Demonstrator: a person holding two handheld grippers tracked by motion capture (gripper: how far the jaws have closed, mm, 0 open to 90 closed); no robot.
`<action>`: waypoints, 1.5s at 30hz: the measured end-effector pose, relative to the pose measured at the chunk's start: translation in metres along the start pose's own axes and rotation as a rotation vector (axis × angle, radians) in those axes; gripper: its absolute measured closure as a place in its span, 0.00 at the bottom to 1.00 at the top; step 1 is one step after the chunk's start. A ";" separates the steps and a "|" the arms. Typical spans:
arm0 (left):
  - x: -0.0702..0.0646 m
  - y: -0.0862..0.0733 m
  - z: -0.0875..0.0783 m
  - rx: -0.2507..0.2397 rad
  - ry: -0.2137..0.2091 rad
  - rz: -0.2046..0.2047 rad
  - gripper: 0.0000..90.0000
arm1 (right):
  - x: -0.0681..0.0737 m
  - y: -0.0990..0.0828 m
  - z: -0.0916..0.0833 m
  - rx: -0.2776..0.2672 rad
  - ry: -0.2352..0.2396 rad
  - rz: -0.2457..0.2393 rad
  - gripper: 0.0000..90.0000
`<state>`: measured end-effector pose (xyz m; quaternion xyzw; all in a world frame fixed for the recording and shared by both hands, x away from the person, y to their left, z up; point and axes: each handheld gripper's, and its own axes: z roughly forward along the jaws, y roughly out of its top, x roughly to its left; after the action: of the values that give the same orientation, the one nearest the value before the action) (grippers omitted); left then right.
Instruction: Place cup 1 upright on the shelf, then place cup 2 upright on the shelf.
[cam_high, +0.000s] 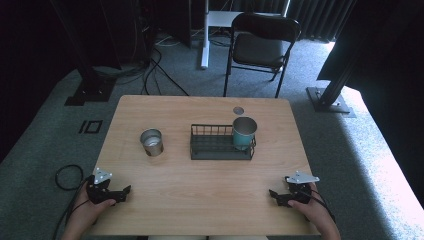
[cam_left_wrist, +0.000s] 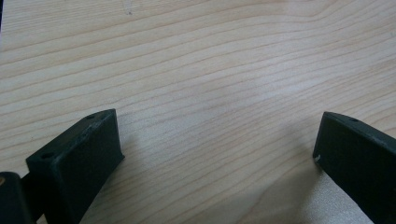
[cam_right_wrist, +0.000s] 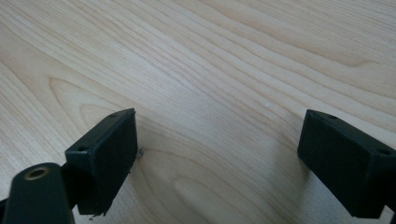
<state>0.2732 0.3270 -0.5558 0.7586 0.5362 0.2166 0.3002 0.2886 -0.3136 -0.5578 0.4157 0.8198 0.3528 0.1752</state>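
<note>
A silver metal cup (cam_high: 151, 142) stands upright on the wooden table (cam_high: 200, 185), left of centre. To its right lies a black wire basket (cam_high: 215, 145), and a teal cup (cam_high: 244, 132) stands in the basket's right end. My left gripper (cam_high: 120, 192) rests at the table's front left corner, held by a hand. My right gripper (cam_high: 277, 196) rests at the front right. Both are open with nothing between the jaws; in each gripper view the left gripper (cam_left_wrist: 217, 135) and the right gripper (cam_right_wrist: 219, 135) show bare wood between wide-set jaws.
A black folding chair (cam_high: 262, 45) stands on the grey carpet beyond the table. A small round metal disc (cam_high: 238, 110) is set near the table's far edge. Cables (cam_high: 67, 177) lie on the floor at the left. Dark frame posts stand at both far sides.
</note>
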 end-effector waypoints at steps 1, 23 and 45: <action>0.000 0.000 0.000 0.000 0.000 0.000 0.02 | 0.000 0.000 0.000 0.000 0.000 0.000 0.13; -0.002 0.000 -0.001 -0.018 -0.073 0.028 0.02 | 0.000 0.000 0.000 0.000 0.000 -0.001 0.13; -0.017 0.029 0.005 -0.112 -0.086 0.033 0.02 | 0.001 0.000 0.000 0.000 -0.004 0.004 0.13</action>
<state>0.2910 0.3024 -0.5397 0.7580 0.4971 0.2185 0.3614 0.2882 -0.3130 -0.5578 0.4179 0.8186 0.3523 0.1763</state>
